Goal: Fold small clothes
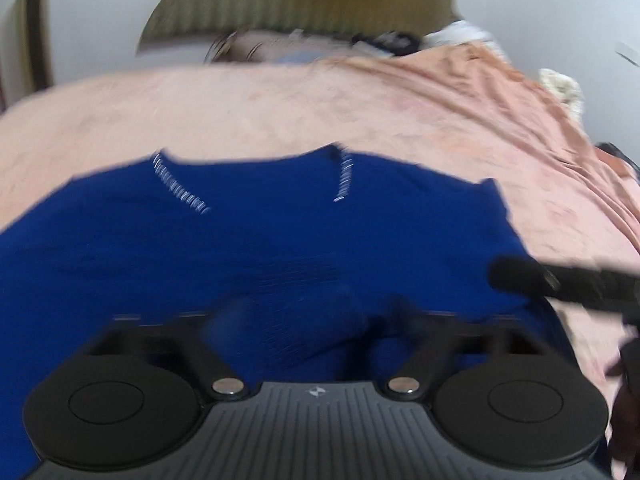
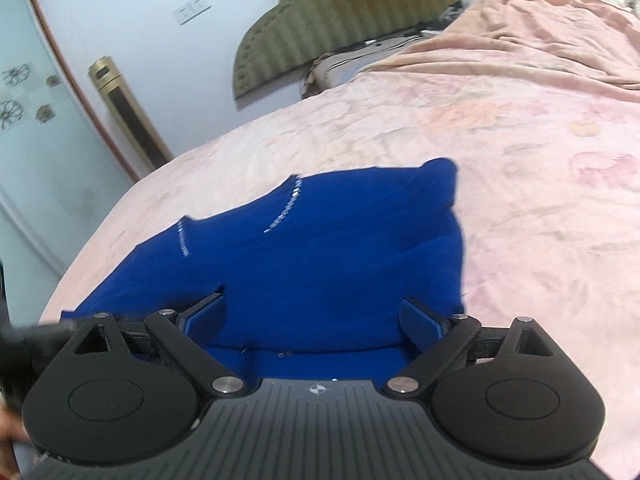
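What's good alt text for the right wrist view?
An open right hand-held gripper hovers over a blue garment spread on a pink bedspread, its blue-padded fingers wide apart. An olive headboard stands against the wall behind.

One blue garment (image 2: 320,248), one pink bedspread (image 2: 520,140), two grippers: left gripper (image 1: 304,316), right gripper (image 2: 316,320).

The garment (image 2: 320,248) at the centre of the frame was deep royal blue, with two short lines of silvery-white stitching. The bedspread (image 2: 500,128) was pale pink with a faint peach floral print. At the top, the headboard (image 2: 360,12) was olive green, ribbed in vertical stripes.
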`<state>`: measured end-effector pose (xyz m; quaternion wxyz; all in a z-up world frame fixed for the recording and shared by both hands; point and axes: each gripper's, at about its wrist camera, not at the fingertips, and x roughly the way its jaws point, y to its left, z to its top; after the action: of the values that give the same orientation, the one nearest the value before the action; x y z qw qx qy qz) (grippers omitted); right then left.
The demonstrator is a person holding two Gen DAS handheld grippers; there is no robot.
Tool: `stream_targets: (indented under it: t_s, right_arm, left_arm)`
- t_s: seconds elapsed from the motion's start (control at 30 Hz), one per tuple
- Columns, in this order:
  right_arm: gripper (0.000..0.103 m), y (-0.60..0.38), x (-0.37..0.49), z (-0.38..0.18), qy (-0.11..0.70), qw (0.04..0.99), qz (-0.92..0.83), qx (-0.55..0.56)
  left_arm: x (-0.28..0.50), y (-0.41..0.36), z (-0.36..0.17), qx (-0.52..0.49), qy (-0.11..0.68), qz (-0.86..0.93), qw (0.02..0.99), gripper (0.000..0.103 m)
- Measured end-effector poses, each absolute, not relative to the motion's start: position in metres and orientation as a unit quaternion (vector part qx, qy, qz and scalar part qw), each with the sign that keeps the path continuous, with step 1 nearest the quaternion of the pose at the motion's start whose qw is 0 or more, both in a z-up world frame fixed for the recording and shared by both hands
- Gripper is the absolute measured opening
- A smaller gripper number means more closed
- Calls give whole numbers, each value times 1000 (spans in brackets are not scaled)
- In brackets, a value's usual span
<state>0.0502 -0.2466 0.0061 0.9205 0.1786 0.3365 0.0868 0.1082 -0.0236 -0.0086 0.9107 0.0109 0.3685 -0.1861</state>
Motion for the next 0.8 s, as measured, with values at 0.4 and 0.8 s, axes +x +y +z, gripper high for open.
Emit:
stream_targets:
  t_s: [0.4,0.8]
  right_arm:
    - [88,-215,90,-5,352,892,193,206]
    - [12,-157,136,-17,393,877,229,152]
  left_arm:
    - [68,32,17,63,313,-112,941,101]
    - [67,79,7,26,343,-43,938,101]
